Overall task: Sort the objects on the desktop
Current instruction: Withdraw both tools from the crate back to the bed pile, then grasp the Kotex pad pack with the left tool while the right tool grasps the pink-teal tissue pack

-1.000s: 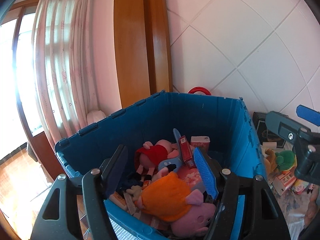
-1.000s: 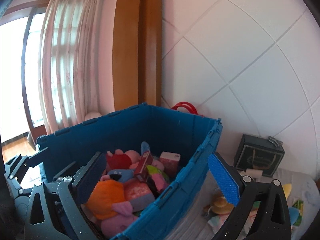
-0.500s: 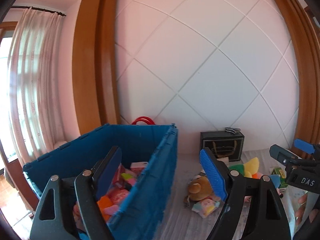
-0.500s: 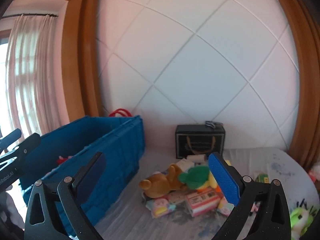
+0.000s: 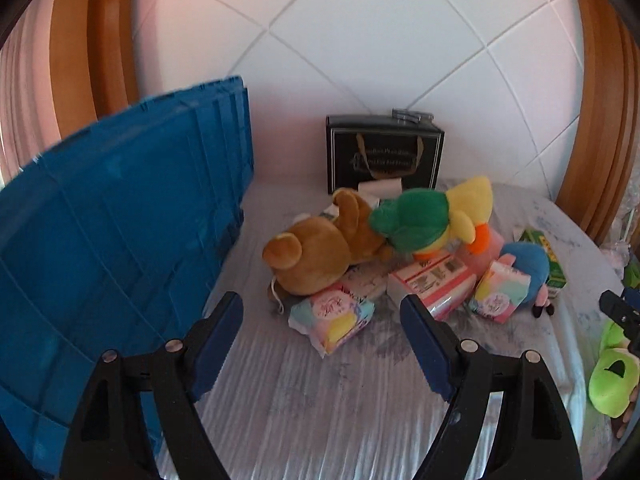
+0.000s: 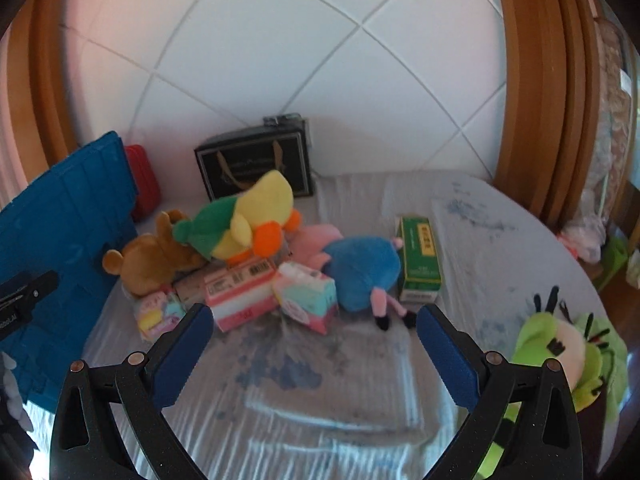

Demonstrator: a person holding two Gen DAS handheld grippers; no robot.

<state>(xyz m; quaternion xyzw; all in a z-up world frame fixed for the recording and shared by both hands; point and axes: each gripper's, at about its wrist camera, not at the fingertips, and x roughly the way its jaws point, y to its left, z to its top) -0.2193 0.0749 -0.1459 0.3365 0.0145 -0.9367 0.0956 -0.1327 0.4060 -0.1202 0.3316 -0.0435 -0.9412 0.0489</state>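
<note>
Two grippers are in your hands, and both have their jaws spread wide with nothing between them. Your left gripper point(image 5: 322, 332) hovers over the covered tabletop point(image 5: 320, 408) near its left edge, just in front of a pastel tissue pack point(image 5: 332, 320). Your right gripper point(image 6: 314, 340) hangs above a bare patch of the cloth, facing the heap of things to be sorted.

That heap sits toward the back of the tabletop. A brown teddy bear point(image 5: 316, 252) lies on its side nearest the blue crate point(image 5: 112, 248), which stands along the left edge. A yellow duck plush with a green hat point(image 6: 244, 220) rests on top of the bear and of a pink-and-white box point(image 6: 240, 296). Just right of that box is a second pastel tissue pack point(image 6: 308, 296), touching a blue plush with pink legs point(image 6: 360, 268). A green carton point(image 6: 418, 260) stands just beside the blue plush on its right.

A black gift bag point(image 6: 256, 164) stands against the tiled wall at the back edge. A lime-green plush point(image 6: 568, 352) lies apart from the rest near the right edge, close to your right gripper's outer finger.
</note>
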